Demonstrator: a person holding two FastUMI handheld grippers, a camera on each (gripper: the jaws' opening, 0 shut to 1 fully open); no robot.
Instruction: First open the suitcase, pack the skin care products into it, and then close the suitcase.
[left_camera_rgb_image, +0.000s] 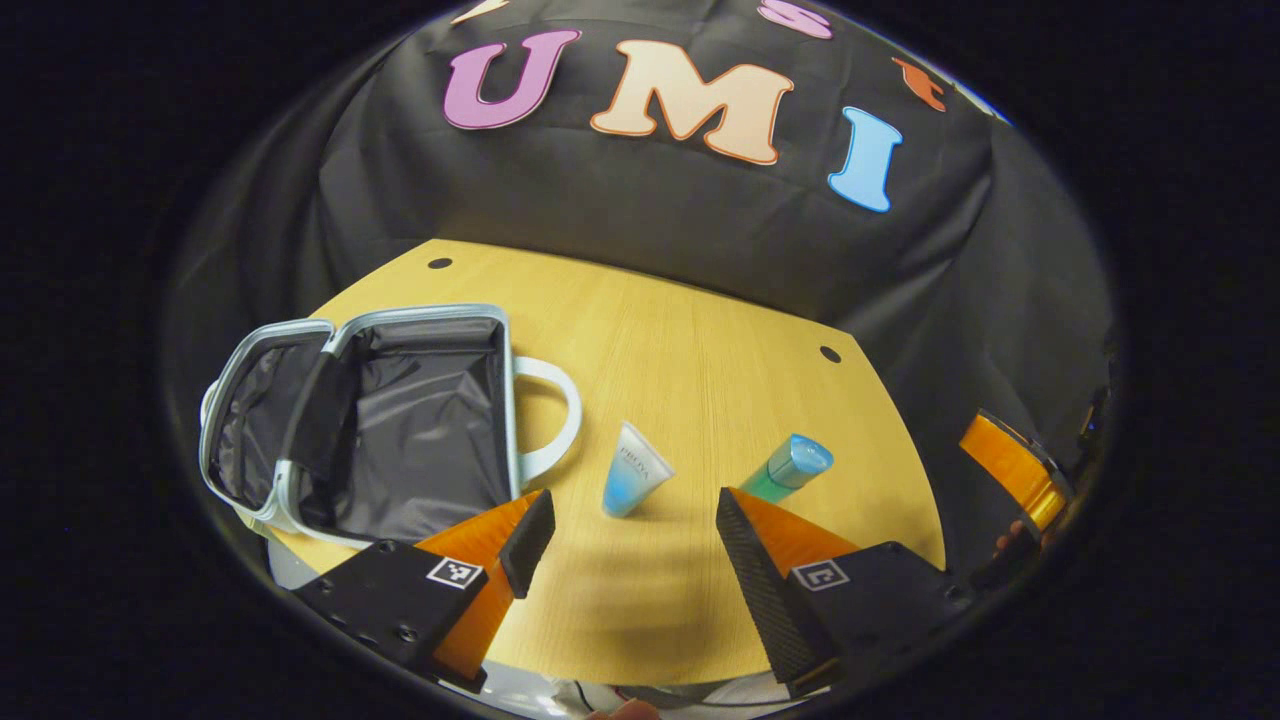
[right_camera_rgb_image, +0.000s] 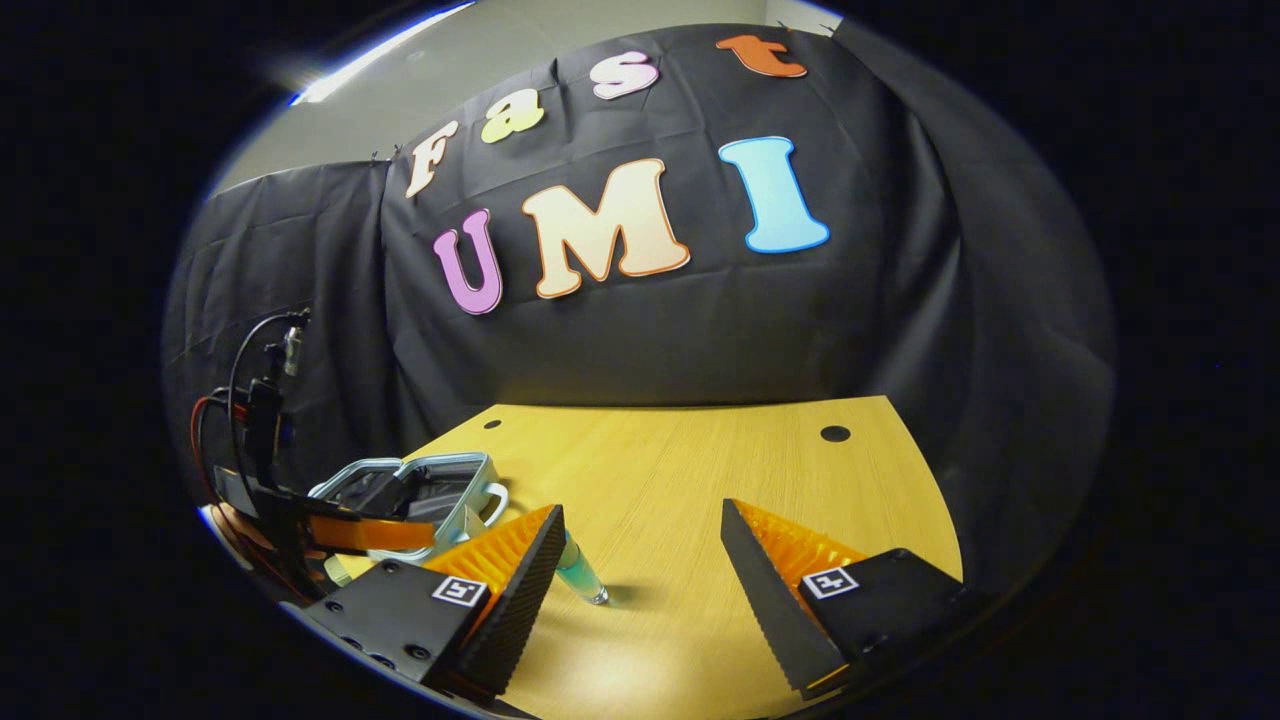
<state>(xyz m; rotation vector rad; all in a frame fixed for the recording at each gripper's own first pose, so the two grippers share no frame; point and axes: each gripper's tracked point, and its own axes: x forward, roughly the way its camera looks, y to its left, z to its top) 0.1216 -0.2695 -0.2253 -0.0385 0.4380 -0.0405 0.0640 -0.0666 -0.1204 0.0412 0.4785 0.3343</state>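
In the left gripper view the small suitcase (left_camera_rgb_image: 380, 420) lies open on the wooden table (left_camera_rgb_image: 680, 340), its grey lining bare and its handle pointing right. A white and blue tube (left_camera_rgb_image: 633, 470) lies just right of the handle. A green bottle with a blue cap (left_camera_rgb_image: 790, 468) lies farther right. My left gripper (left_camera_rgb_image: 632, 535) hovers open above the table's near edge, just short of the tube. In the right gripper view my right gripper (right_camera_rgb_image: 640, 560) is open, with the green bottle (right_camera_rgb_image: 580, 575) beside its left finger. The suitcase (right_camera_rgb_image: 420, 495) and the left gripper (right_camera_rgb_image: 300, 520) sit at the left.
The table has two dark round holes near its far corners (left_camera_rgb_image: 830, 354). Black cloth walls close it in at the back and sides. The right gripper's body (left_camera_rgb_image: 1010, 470) shows at the right edge of the left gripper view, off the table.
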